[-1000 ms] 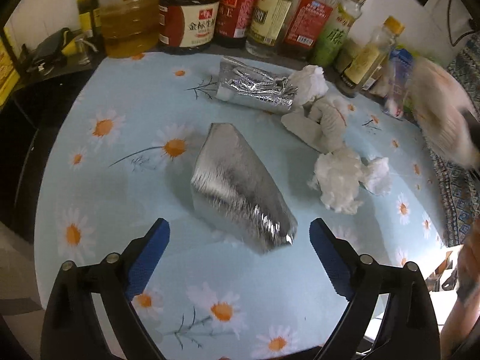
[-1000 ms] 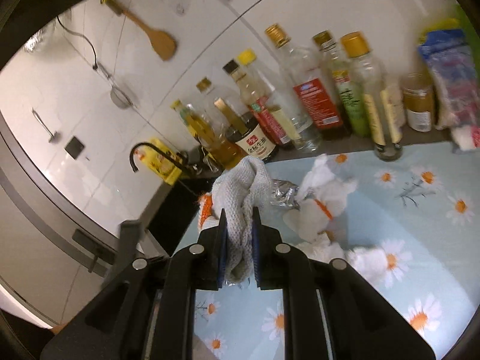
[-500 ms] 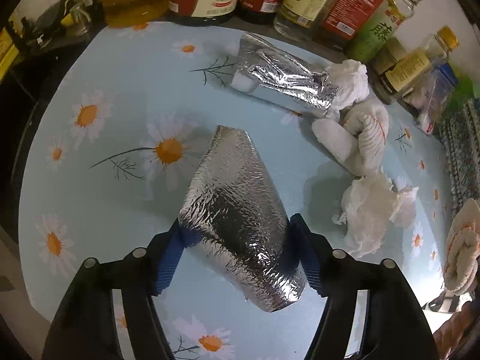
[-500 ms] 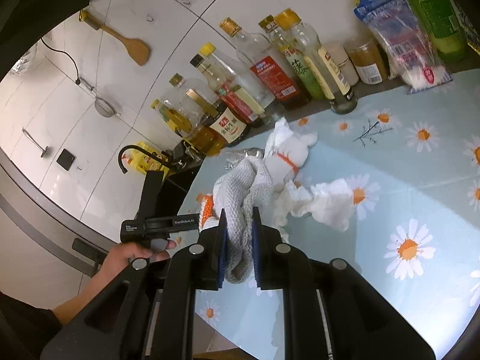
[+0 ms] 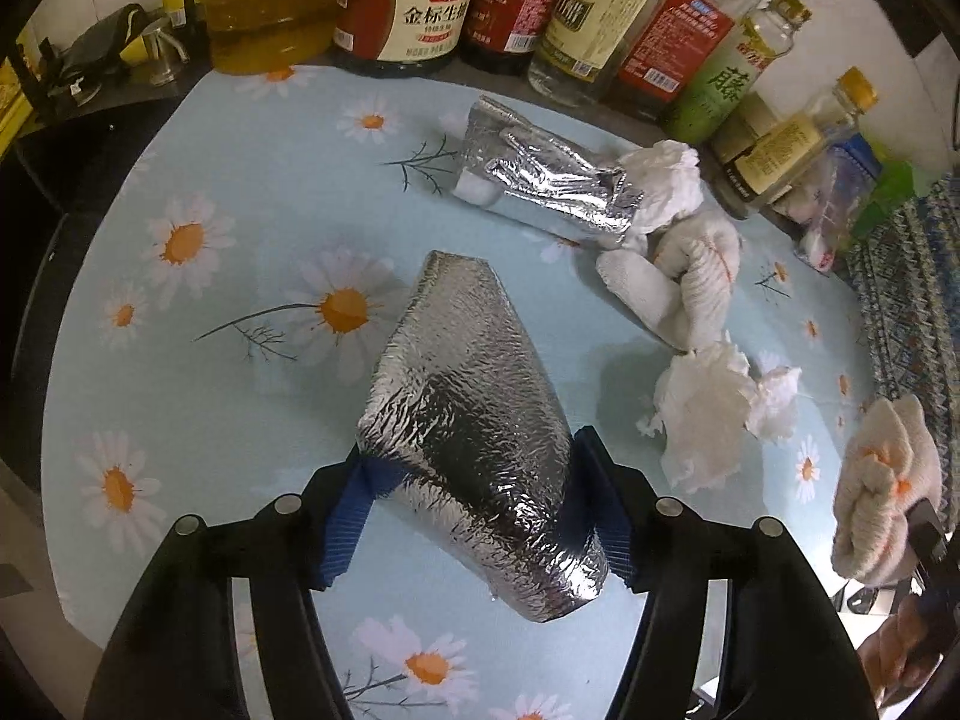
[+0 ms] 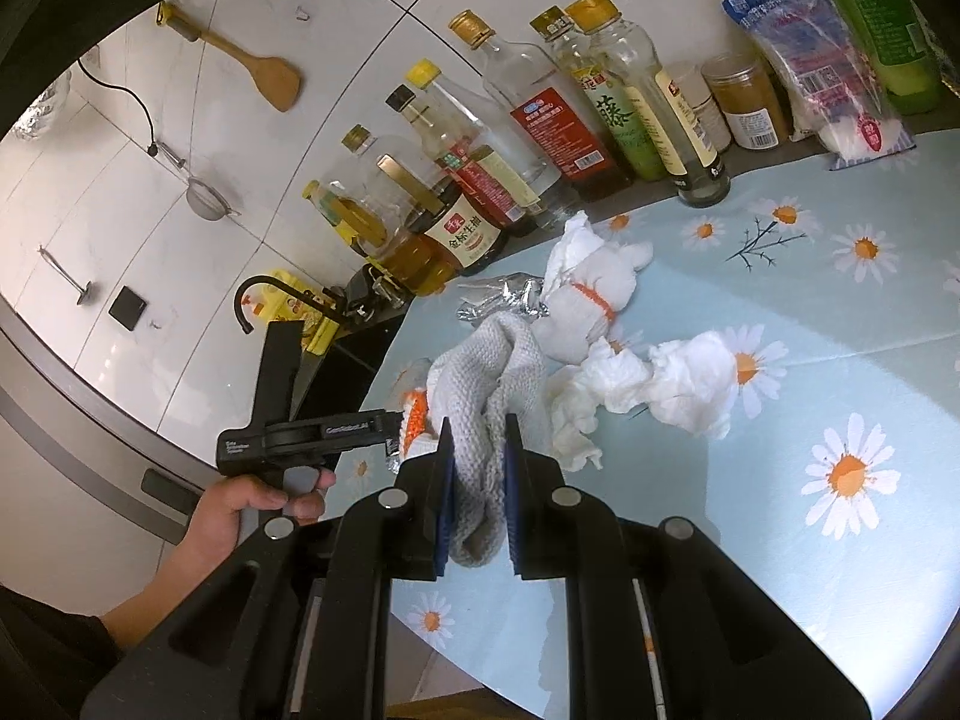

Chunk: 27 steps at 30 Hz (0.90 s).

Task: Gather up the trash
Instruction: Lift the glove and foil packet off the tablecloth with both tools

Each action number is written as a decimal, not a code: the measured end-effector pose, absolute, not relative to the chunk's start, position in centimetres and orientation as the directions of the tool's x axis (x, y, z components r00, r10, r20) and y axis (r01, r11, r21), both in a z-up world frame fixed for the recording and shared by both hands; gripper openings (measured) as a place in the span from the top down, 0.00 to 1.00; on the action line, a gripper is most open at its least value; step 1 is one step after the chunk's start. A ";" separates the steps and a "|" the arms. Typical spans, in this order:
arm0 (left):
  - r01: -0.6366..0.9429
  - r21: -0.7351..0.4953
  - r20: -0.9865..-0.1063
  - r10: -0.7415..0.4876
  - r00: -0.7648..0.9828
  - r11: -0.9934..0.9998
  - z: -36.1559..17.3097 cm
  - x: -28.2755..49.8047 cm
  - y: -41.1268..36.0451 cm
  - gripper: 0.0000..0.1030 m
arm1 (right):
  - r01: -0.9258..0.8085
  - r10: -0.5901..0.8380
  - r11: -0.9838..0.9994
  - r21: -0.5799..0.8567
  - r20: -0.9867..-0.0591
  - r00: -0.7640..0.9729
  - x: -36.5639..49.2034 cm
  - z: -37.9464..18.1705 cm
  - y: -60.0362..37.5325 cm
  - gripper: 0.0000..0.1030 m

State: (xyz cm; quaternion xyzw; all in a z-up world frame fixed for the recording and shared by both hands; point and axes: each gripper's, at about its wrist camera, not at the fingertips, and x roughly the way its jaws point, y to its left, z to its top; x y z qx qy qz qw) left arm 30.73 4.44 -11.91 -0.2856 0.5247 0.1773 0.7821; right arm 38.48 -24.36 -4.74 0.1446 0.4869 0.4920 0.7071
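Note:
My left gripper (image 5: 471, 480) is shut on a silver foil pouch (image 5: 468, 414) that lies on the daisy-print table (image 5: 240, 228). My right gripper (image 6: 478, 438) is shut on a white knitted glove (image 6: 492, 372), held above the table's near edge; the glove also shows at the right edge of the left wrist view (image 5: 882, 474). On the table lie a second foil pouch (image 5: 540, 180), another knitted glove with orange trim (image 5: 690, 282) and crumpled white tissue (image 5: 714, 414).
A row of sauce and oil bottles (image 5: 420, 6) lines the back of the table. Packets and jars (image 6: 810, 60) stand at the back right. A black sink faucet (image 6: 252, 294) is left of the table. The person's hand (image 6: 252, 504) holds the left gripper's handle.
My left gripper has moved forward and closed on the foil pouch. My right gripper, with the glove, has pulled back toward the table's near edge.

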 end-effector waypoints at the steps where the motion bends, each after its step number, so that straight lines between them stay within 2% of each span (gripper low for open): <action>1: -0.573 -0.266 -0.920 -0.027 0.391 0.775 -11.8 30.6 4.4 0.39 | -0.553 0.833 0.482 0.680 -0.552 0.046 38.2 -4.8 -24.2 0.85; 16: -0.444 -0.372 -0.847 -0.103 0.521 0.815 -7.6 20.6 5.2 0.39 | -0.509 0.770 0.581 0.635 -0.632 0.089 30.0 -5.7 -20.2 0.85; 27: -0.381 -0.423 -0.837 -0.195 0.511 0.822 -8.9 12.9 5.2 0.39 | -0.480 0.741 0.612 0.628 -0.667 0.072 22.1 -6.2 -17.9 0.85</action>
